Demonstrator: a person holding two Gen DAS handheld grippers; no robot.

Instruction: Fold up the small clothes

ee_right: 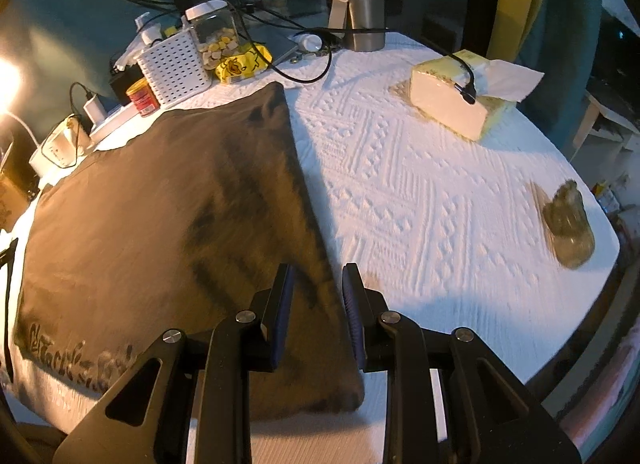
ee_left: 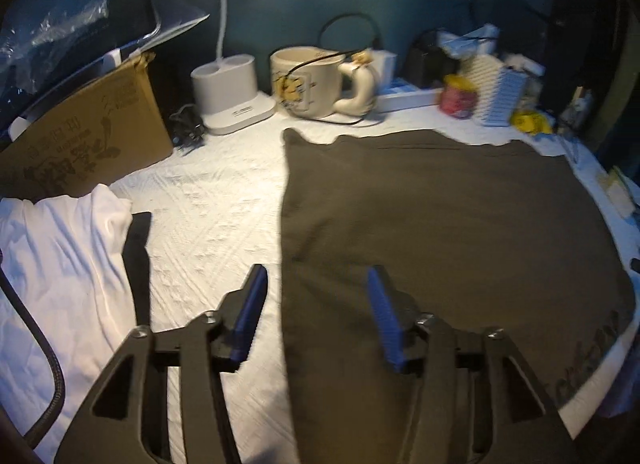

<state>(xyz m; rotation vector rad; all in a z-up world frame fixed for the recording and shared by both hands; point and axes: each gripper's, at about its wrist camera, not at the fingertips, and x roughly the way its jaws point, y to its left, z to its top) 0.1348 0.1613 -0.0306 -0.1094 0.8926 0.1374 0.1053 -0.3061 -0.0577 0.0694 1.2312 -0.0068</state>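
- Left wrist view: the left tongs (ee_left: 318, 284) hang above the worktop (ee_left: 208, 204) with their two blue pads (ee_left: 252, 312) set apart and nothing gripped. The left edge of the one dark garment (ee_left: 440, 224) runs below the gap, but the pads don't look to be touching it.
- Same view: that dark garment lies flat on the white textured cover. One white garment (ee_left: 60, 264) sits crumpled at the left, well apart from it.
- Along the back I count one cardboard box (ee_left: 88, 132), one white lamp base (ee_left: 232, 96), one cream mug (ee_left: 316, 82) and one red can (ee_left: 458, 98).
- Right wrist view: the right tongs (ee_right: 318, 284) are only narrowly parted, sitting over the dark garment's right edge. Can't tell whether the pads actually pinch cloth.
- Same view: one tissue box (ee_right: 452, 104), one steel bottle (ee_right: 366, 4), one white basket (ee_right: 176, 68), one clear jar (ee_right: 212, 38), and one small glassy object (ee_right: 570, 220) alone at the right.
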